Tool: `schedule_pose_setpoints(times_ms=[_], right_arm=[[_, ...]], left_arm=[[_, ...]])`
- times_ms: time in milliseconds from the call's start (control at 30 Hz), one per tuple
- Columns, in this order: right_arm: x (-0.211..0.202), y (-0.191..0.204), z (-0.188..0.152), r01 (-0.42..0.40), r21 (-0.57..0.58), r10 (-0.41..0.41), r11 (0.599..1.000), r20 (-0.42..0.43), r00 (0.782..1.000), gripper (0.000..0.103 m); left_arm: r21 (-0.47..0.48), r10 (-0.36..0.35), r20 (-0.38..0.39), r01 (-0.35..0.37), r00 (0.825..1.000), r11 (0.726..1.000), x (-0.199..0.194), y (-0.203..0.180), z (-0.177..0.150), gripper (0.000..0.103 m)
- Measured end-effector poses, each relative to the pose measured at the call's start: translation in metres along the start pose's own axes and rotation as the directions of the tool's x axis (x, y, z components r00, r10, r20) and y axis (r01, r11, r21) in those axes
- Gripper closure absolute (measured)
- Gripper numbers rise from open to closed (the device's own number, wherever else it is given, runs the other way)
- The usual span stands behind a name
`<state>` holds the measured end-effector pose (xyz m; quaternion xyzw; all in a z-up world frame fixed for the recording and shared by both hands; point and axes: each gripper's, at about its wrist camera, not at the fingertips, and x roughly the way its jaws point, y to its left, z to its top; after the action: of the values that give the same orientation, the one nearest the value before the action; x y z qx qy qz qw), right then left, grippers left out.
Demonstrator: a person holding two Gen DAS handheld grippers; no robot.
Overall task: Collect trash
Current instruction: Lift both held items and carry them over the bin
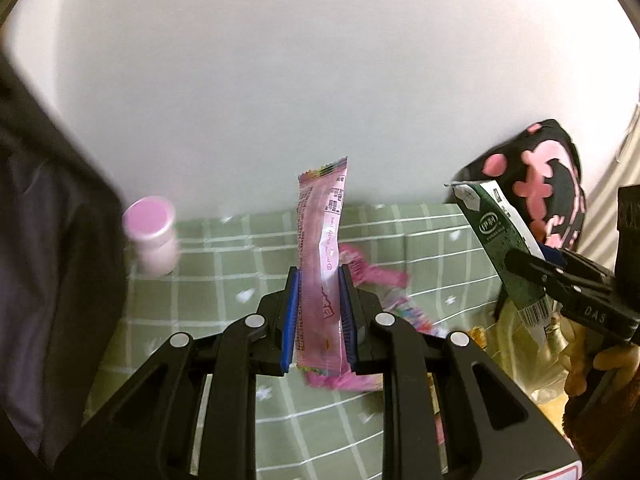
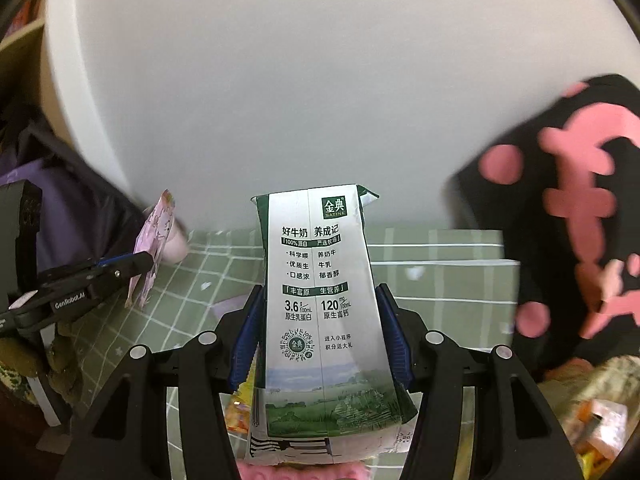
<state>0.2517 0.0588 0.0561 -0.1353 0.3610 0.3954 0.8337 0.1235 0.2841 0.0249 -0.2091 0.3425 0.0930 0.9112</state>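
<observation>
the left claw [image 1: 319, 312] is pinched on a long pink wrapper [image 1: 322, 256] that stands upright, long axis vertical, serrated end up, above the green checked counter [image 1: 224, 280]. further right, the right claw [image 2: 320, 320] is clamped on a flattened milk carton [image 2: 320, 280], also upright, its folded top pointing up toward the white wall [image 2: 280, 80].

Two held pieces of trash above the worktop [image 1: 224, 280]

The wrapper [image 1: 322, 264] stands upright between the left tool [image 1: 319, 280] jaws; the bottle [image 1: 150, 236] sits left of the wrapper, loose wrappers [image 1: 376, 280] behind it, and the milk carton [image 2: 324, 280], clamped in the right tool [image 2: 320, 300], to its right.
</observation>
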Motion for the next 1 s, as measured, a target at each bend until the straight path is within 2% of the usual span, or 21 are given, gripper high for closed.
schedule_pose_setpoints(times_ms=[233, 433, 667, 1000], right_arm=[[-0.043, -0.043, -0.003, 0.093, 0.108, -0.102, 0.990, 0.073, 0.992, 0.051], [-0.085, -0.068, -0.010, 0.191, 0.169, -0.213, 0.967, 0.126, 0.969, 0.051], [-0.133, -0.098, -0.030, 0.285, 0.239, -0.325, 0.928, 0.149, 0.934, 0.051], [-0.183, -0.131, -0.061, 0.380, 0.344, -0.450, 0.859, 0.151, 0.880, 0.051]], left_arm=[[0.096, -0.101, -0.002, 0.101, 0.995, 0.990, 0.016, -0.048, 0.021, 0.085], [0.177, -0.203, -0.012, 0.202, 0.979, 0.963, 0.026, -0.100, 0.032, 0.085], [0.275, -0.318, -0.033, 0.315, 0.947, 0.908, 0.027, -0.161, 0.034, 0.085], [0.329, -0.426, -0.105, 0.435, 0.899, 0.838, 0.034, -0.223, 0.023, 0.085]])
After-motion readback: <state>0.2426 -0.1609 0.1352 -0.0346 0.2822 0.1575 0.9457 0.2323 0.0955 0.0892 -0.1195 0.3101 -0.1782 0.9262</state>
